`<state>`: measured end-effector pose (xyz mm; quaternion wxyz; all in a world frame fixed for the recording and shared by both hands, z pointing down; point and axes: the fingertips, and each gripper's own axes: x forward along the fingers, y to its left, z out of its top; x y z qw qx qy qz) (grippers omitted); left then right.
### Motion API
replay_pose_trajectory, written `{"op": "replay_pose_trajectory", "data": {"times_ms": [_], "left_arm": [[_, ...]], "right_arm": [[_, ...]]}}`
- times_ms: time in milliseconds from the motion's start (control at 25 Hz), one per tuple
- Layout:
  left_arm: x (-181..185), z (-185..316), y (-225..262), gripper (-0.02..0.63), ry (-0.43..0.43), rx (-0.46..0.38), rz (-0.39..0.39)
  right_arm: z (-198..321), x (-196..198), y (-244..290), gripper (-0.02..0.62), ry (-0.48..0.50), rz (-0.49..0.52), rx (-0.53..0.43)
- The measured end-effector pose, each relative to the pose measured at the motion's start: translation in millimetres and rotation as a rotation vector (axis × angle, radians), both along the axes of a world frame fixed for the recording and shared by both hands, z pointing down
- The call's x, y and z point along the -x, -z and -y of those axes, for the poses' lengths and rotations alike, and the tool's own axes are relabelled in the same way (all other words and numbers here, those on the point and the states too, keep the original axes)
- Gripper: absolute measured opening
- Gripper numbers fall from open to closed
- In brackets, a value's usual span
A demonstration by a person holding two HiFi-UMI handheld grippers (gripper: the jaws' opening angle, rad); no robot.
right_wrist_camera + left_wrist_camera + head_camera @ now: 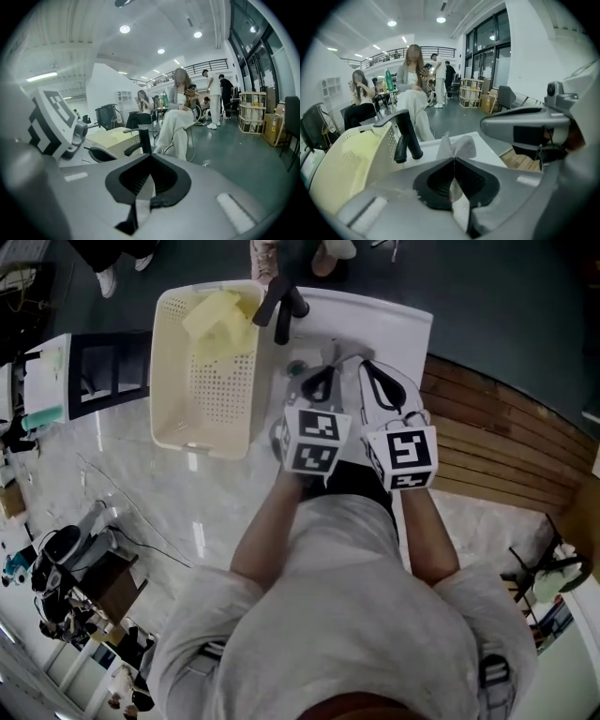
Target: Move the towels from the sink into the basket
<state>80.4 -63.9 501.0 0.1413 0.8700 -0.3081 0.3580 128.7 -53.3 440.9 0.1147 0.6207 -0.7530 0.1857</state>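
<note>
A yellow towel (pixel 220 320) lies in the cream perforated basket (pixel 202 442) left of the white sink (pixel 375 324). The sink's bowl is mostly hidden behind both grippers, and I see no towel in it. My left gripper (pixel 319 381) hangs over the sink by the black faucet (pixel 279 307), jaws shut. In the left gripper view the left gripper (pixel 453 154) shows a small pale flare at its tips; I cannot tell if that is cloth. The right gripper (pixel 375 376) is close beside it, shut and empty. The right gripper view looks past the right gripper (pixel 150 157) to the faucet (pixel 143 140) and basket (pixel 112 138).
The basket stands on a marble counter (pixel 122 493). Wooden slats (pixel 497 446) run along the right of the sink. Boxes and clutter (pixel 56 559) crowd the left edge. A seated person (pixel 412 93) and others are beyond the sink.
</note>
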Motion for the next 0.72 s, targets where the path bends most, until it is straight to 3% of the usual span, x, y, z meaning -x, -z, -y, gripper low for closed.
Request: {"op": "replay_pose_trajectory", "data": {"times_ms": [720], "left_arm": [[49,40,96,0.026,0.128,-0.164,-0.158]], "right_arm": [[41,56,72,0.006,0.114,-0.055,-0.128]]}}
